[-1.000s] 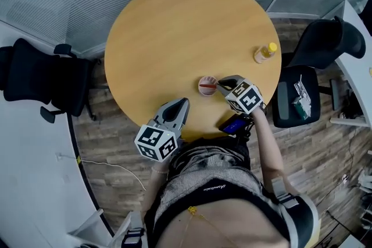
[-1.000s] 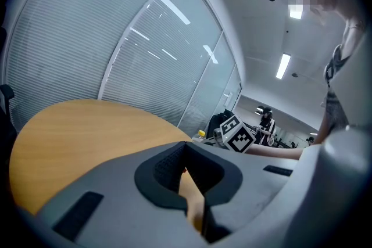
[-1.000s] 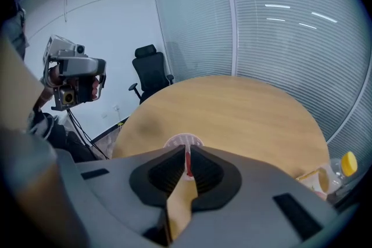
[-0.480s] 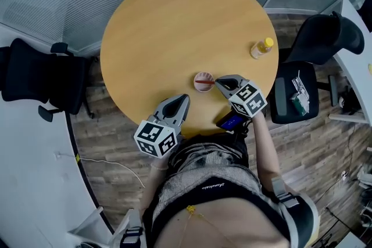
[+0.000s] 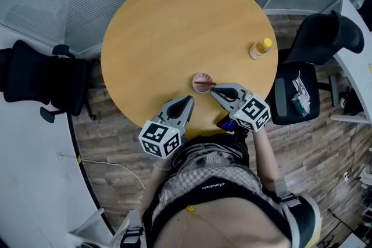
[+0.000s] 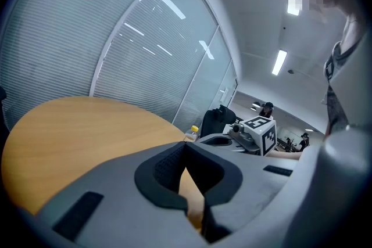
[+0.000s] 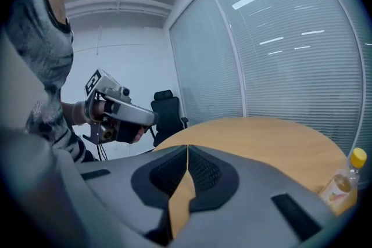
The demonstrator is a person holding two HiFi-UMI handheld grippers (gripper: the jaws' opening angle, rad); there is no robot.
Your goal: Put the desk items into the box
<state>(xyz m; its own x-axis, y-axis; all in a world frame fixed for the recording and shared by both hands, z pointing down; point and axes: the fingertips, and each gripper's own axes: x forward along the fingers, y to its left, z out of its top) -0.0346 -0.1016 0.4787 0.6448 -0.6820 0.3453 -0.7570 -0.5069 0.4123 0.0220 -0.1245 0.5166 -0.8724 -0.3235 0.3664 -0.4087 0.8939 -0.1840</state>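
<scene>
1. The round wooden table (image 5: 174, 26) is seen nearly bare. No box is shown in any view, so the drop-off place cannot be told.
2. The left gripper (image 5: 186, 101) is held over the near rim, jaws pressed together with nothing between them.
3. The right gripper (image 5: 214, 92) is held near it, jaws likewise closed and empty.
4. A yellow-capped bottle (image 5: 258, 49) stands upright near the right edge, well apart from both grippers.
5. A dark device (image 5: 228, 124) with a blue screen is partly hidden under the right gripper at the near rim.
6. A small round pinkish item (image 5: 202, 83) with a red strip across it lies just ahead of the right gripper's tips, untouched.
7. The step is judged to be the approach to a first pick. The right jaws would have to be opened before being lowered around the pinkish item.
</scene>
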